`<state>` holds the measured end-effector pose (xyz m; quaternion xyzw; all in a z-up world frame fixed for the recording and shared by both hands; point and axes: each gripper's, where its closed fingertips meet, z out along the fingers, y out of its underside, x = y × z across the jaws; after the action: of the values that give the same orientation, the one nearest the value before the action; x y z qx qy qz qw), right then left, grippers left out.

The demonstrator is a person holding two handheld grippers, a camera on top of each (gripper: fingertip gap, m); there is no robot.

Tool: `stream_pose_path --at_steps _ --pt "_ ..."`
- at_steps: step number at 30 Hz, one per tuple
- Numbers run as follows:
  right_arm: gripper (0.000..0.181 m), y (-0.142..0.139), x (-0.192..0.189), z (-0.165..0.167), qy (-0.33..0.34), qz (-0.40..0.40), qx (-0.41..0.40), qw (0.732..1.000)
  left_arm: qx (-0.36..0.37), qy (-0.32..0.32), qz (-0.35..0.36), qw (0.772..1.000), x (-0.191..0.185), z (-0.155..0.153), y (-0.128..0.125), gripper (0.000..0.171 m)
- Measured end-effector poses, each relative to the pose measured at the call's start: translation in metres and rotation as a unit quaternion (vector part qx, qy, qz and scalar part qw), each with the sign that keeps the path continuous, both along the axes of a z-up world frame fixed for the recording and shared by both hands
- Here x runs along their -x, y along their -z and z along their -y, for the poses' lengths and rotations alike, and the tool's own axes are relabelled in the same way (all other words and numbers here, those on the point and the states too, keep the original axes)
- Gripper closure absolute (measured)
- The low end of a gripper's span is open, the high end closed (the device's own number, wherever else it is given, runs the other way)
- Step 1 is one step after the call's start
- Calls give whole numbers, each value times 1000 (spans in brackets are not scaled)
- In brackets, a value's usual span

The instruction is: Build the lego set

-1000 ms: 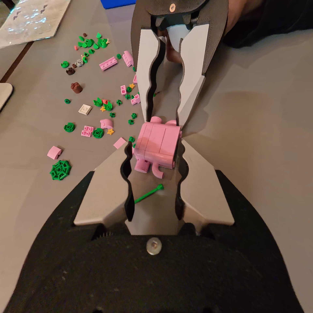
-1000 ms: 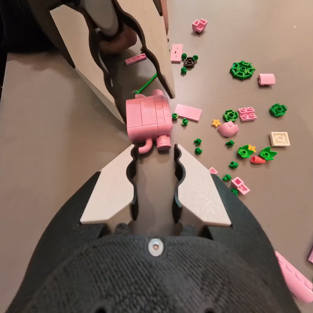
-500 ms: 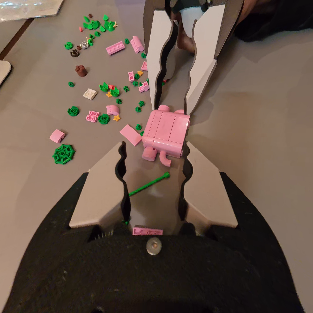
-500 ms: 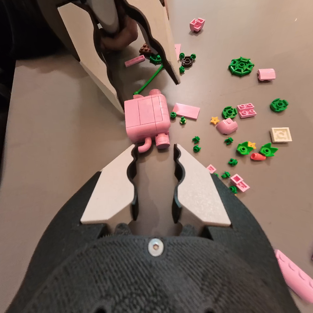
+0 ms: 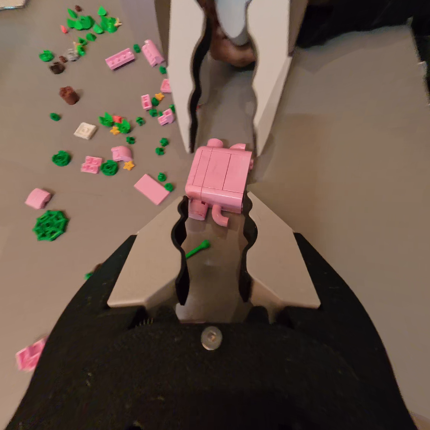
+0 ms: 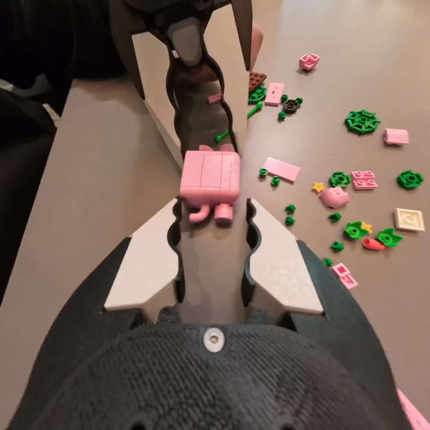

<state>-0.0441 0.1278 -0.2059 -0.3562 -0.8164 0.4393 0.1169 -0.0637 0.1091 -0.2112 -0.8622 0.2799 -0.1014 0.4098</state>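
Observation:
A pink boxy Lego assembly [image 5: 218, 176] with a curled tail and round feet lies on the grey table [image 5: 337, 186]. It also shows in the right wrist view [image 6: 209, 176]. My left gripper [image 5: 215, 201] is open and empty, its tips flanking the assembly's near end. My right gripper [image 6: 213, 201] is open and empty, its tips beside the tail and a foot at the opposite end. Each gripper shows across the assembly in the other's view: the right [image 5: 223, 150], the left [image 6: 209, 153]. A thin green stem [image 5: 197, 249] lies between my left fingers.
Loose pink and green pieces lie scattered beside the assembly: a pink flat tile [image 5: 151, 189], a green web disc [image 5: 50, 225], a white tile [image 5: 85, 130], a brown round brick [image 5: 68, 95], a brown plate [image 6: 257, 80]. The table edge [image 6: 62, 109] runs along the right wrist view's left. The tips of both grippers are at nearly the same place. About 4 centimeters separates my left fingertips from the thin green stem [image 5: 197, 249]. The right camera catches it too, in the right wrist view [image 6: 223, 133].
My left gripper backed off the assembly, then came forward again to its near end. My right gripper opened wider and moved closer to the assembly. The assembly stayed on the table.

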Motion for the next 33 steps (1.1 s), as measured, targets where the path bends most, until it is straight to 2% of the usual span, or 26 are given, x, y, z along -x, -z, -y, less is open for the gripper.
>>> stream_pose_path --at_steps 1,4,6,11,14,19,21,29,33 --pt "122 1 -4 3 -14 1 -3 1000 6 10 7 1000 -7 2 0 126" --pt "131 3 -14 8 -42 1 -12 999 2 20 -22 1000 -14 3 0 126" --pt "132 4 -19 10 -54 8 -9 998 7 30 -16 999 -19 7 -1 127" --pt "132 11 -21 1 -47 19 -28 998 12 40 10 999 -20 15 -3 127" --pt "130 9 -22 0 -46 14 -24 999 -8 31 7 999 -14 13 -5 131" --pt "118 5 -20 4 -41 9 -12 999 -32 16 7 999 -8 10 -9 112" --pt "114 2 -18 9 -43 -1 -8 999 -30 20 2 999 -10 11 -8 112" --pt "115 1 -20 18 -54 -15 -17 998 -9 57 24 998 -24 22 -7 141" --pt "122 3 -23 18 -59 -5 -19 998 -12 63 62 996 -25 24 -15 147"
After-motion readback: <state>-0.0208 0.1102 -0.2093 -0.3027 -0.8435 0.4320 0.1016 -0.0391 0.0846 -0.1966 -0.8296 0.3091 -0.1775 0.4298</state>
